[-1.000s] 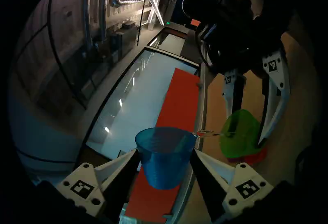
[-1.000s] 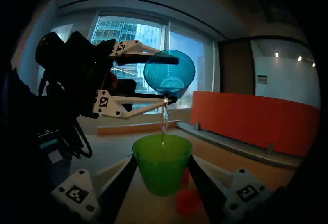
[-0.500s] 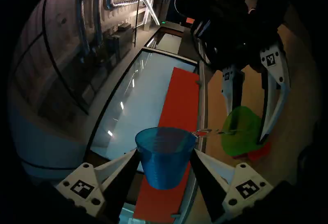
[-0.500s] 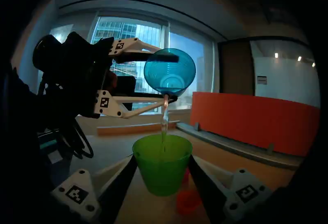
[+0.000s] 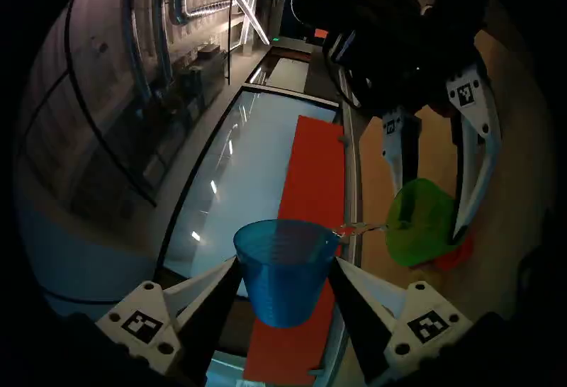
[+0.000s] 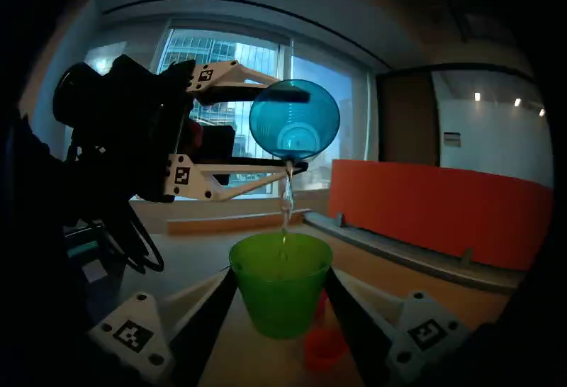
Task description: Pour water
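In the right gripper view, a green cup stands upright between my right gripper's fingers, which press on both its sides. Above it hangs a blue cup, tipped over on its side, with my left gripper shut on it. A thin stream of water falls from the blue rim into the green cup. In the left gripper view, the blue cup sits between my left gripper's fingers, and the stream runs across to the green cup held by the right gripper.
A wooden table lies under the green cup, with a small red cap on it just behind the cup. An orange panel runs along the right. A large window is behind the left gripper and the hand holding it.
The blue cup has tipped slightly further, its mouth turned more towards the right gripper view. Water keeps running into the green cup, which has stayed in place.
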Demonstrator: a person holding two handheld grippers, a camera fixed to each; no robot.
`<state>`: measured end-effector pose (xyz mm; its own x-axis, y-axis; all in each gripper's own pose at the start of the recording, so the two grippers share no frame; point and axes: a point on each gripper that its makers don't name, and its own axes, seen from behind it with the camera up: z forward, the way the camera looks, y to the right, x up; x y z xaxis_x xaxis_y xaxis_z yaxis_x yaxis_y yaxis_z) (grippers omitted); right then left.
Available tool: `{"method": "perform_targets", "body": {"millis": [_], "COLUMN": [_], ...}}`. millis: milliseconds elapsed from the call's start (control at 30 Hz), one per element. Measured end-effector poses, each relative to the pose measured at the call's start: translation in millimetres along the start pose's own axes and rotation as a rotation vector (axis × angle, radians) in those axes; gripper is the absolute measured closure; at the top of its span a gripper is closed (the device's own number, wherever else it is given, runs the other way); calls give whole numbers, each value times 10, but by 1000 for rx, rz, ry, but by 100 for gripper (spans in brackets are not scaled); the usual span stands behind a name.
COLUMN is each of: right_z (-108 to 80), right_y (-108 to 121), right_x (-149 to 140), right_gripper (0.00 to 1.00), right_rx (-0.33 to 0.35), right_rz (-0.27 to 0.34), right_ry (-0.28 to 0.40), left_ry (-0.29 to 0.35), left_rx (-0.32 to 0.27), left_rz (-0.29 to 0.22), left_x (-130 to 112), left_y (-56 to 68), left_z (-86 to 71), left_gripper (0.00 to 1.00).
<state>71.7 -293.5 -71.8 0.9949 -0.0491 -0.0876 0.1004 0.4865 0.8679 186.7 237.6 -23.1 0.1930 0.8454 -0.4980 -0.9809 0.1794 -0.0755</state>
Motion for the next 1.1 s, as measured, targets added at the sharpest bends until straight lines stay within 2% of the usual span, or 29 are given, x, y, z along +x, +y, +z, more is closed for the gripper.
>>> {"method": "perform_targets", "body": {"millis": [467,1100], "right_z": [-24,-33], "right_y": [5,29], "right_x": [26,30], "right_gripper": [12,12], "right_rx": [-5,-9], "right_rz": [-2,-1], "right_ry": [6,11], "left_ry": [5,11], "left_rx": [13,23], "left_rz": [64,141], "left_x": [48,113], "left_y": [-87,-72], "left_z": [-41,6], "left_gripper": [17,17]}}
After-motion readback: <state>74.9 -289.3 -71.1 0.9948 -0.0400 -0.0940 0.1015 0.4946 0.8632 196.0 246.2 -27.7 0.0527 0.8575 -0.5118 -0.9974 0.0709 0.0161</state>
